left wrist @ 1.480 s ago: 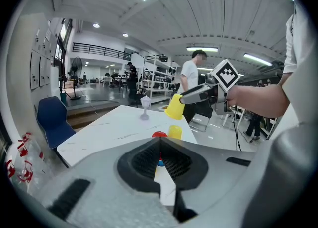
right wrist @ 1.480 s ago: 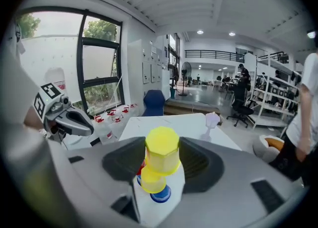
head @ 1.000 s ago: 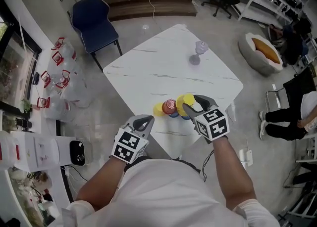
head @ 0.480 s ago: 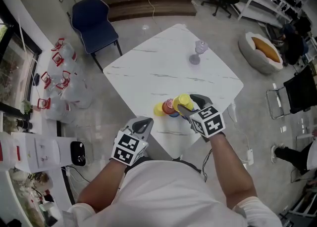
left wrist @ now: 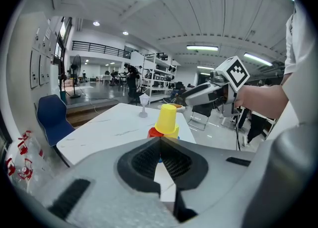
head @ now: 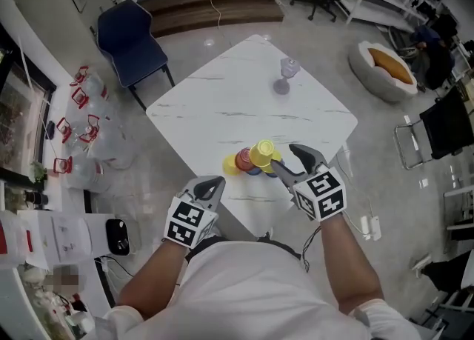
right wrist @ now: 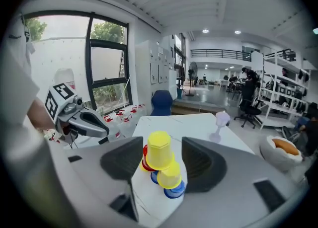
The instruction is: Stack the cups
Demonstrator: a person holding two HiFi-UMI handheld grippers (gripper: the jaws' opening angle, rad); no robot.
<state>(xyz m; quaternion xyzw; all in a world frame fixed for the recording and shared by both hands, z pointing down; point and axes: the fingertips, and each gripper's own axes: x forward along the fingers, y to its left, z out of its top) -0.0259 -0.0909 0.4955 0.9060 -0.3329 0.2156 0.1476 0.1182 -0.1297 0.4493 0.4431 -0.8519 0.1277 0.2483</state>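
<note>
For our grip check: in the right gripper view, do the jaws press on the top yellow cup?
No; the right gripper has just been opening, its jaws empty, the top yellow cup clear ahead.

Yellow cups (head: 261, 153), a red cup (head: 243, 159) and blue cups (right wrist: 174, 190) are seen, the white table (head: 222, 109) is veined grey, the chair (head: 129, 35) is navy, and the grey left gripper (head: 215, 181) and right gripper (head: 285, 155) are marked with black-and-white squares.
</note>
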